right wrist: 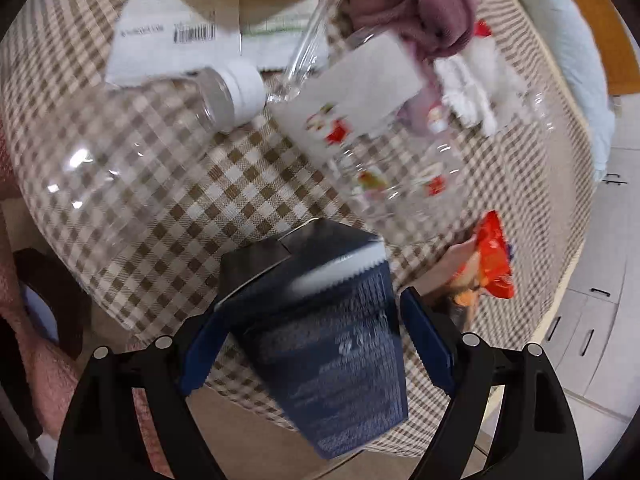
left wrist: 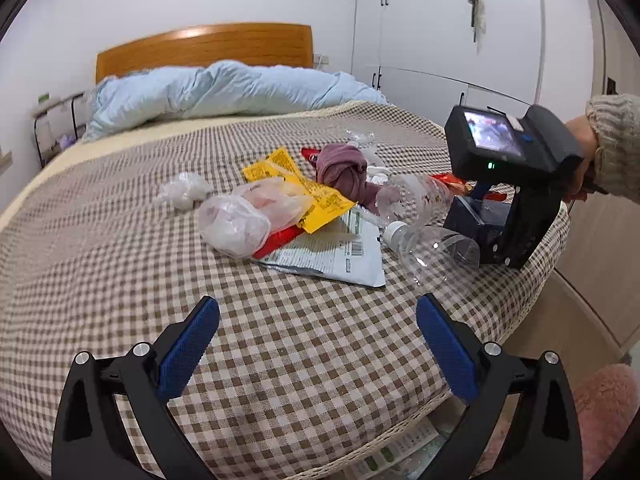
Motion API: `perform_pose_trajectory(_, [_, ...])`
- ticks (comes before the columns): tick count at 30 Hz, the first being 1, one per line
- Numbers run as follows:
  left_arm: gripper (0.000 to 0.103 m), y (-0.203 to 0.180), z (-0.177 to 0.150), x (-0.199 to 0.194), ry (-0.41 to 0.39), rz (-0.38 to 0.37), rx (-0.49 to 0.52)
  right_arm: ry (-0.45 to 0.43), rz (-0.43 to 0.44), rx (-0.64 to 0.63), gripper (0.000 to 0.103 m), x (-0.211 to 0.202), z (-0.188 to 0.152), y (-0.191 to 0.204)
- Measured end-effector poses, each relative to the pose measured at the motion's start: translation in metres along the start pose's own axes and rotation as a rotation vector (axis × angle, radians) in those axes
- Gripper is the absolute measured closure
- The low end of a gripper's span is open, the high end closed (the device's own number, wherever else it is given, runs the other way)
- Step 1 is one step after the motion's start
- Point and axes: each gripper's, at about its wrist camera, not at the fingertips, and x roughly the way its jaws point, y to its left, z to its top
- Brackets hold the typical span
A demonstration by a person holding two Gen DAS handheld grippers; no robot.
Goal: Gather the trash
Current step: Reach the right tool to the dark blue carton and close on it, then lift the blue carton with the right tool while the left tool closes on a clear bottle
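Bed's got a woven checked cloth cover (left wrist: 280, 360), clear glossy plastic bottles (right wrist: 120, 152), matt dark cardboard box (right wrist: 336, 360), glossy wood headboard (left wrist: 208, 46).

Left wrist view faces headboard across bed (left wrist: 280, 360); right looks steeply down, close; shared bottle (left wrist: 432, 248).

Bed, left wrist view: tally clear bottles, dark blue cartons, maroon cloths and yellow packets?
Clear bottles: 2
Dark blue carton: 1
Maroon cloth: 1
Yellow packet: 1
Total: 5
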Motion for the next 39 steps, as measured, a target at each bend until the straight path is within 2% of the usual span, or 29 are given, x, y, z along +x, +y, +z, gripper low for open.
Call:
perform_pose_trajectory(2, [0.008, 0.002, 0.000, 0.004, 0.022, -0.021, -0.020, 0.031, -0.005, -0.016, 0.023, 0.005, -0.001, 0.005])
perform_pose_trajectory(4, [0.008, 0.002, -0.001, 0.008, 0.036, -0.030, -0.026, 0.024, -0.023, -0.029, 0.026, -0.001, -0.013, 0.013])
perform_pose_trajectory(8, [0.008, -0.006, -0.002, 0.012, 0.046, -0.039, -0.012, -0.058, -0.081, -0.009, 0.028, -0.023, -0.026, 0.019])
perform_pose_trajectory(10, [0.008, -0.012, -0.002, 0.013, 0.044, -0.047, -0.004, -0.130, -0.113, 0.016, 0.030, -0.043, -0.032, 0.018])
perform_pose_trajectory(13, [0.008, -0.021, -0.001, 0.014, 0.042, -0.061, 0.000, -0.287, -0.124, 0.098, 0.031, -0.079, -0.051, 0.013])
perform_pose_trajectory(17, [0.008, -0.032, -0.001, 0.012, 0.031, -0.078, 0.009, -0.543, -0.108, 0.286, 0.031, -0.115, -0.086, 0.002])
perform_pose_trajectory(19, [0.008, -0.037, -0.001, 0.012, 0.026, -0.087, 0.014, -0.699, -0.084, 0.428, 0.031, -0.124, -0.109, 0.001])
perform_pose_trajectory(21, [0.008, -0.042, -0.002, 0.012, 0.023, -0.092, 0.019, -0.864, -0.027, 0.622, 0.031, -0.117, -0.137, -0.007])
perform_pose_trajectory(24, [0.008, -0.047, -0.002, 0.015, 0.021, -0.097, 0.018, -1.009, 0.062, 0.886, 0.031, -0.088, -0.169, -0.008])
perform_pose_trajectory(28, [0.008, -0.052, -0.001, 0.019, 0.024, -0.124, 0.004, -1.089, 0.109, 1.134, 0.032, -0.047, -0.203, 0.012])
perform_pose_trajectory(31, [0.008, -0.058, 0.010, 0.019, 0.016, -0.139, 0.015, -1.152, 0.130, 1.231, 0.032, -0.035, -0.224, 0.025])
perform_pose_trajectory(35, [0.008, -0.065, 0.043, 0.025, 0.008, -0.154, 0.045, -1.208, 0.182, 1.291, 0.032, -0.036, -0.240, 0.021])
perform_pose_trajectory(39, [0.008, -0.073, 0.077, 0.053, 0.038, -0.167, 0.102, -1.287, 0.183, 1.326, 0.032, -0.046, -0.261, 0.022])
